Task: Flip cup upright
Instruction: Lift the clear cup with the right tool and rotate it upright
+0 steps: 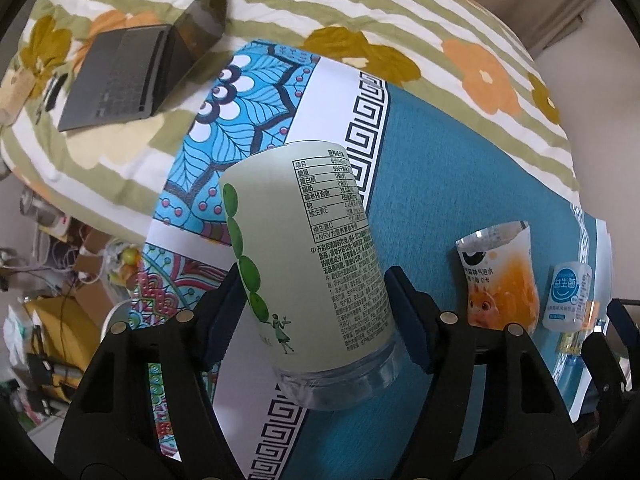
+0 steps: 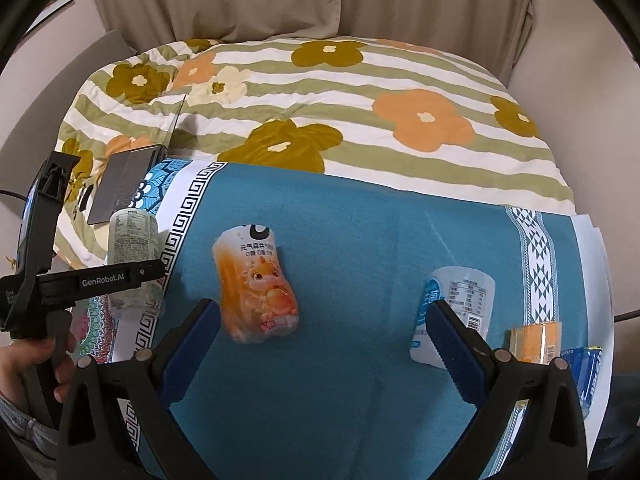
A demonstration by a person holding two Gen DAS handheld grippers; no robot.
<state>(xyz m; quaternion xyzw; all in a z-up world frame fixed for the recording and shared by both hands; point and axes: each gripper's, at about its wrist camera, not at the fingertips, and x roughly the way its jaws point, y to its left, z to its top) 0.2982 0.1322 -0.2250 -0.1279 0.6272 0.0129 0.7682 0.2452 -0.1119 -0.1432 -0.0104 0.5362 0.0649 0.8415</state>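
Note:
My left gripper (image 1: 314, 300) is shut on a pale green cup (image 1: 308, 264) cut from a drink bottle, with printed text and green dots. It is held tilted above the teal cloth (image 1: 460, 184), clear base toward the camera. The same cup shows at the left of the right wrist view (image 2: 134, 248), behind the left gripper's body. An orange cartoon cup (image 2: 256, 284) lies on the cloth, also in the left wrist view (image 1: 500, 280). A white and blue cup (image 2: 456, 312) stands by my right finger. My right gripper (image 2: 320, 328) is open and empty above the cloth.
An open grey laptop (image 1: 132, 76) rests on the flowered quilt (image 2: 320, 112) behind the cloth. An orange packet (image 2: 536, 340) and a blue packet (image 2: 588, 372) lie at the cloth's right edge. Clutter fills the floor at the left (image 1: 52, 280).

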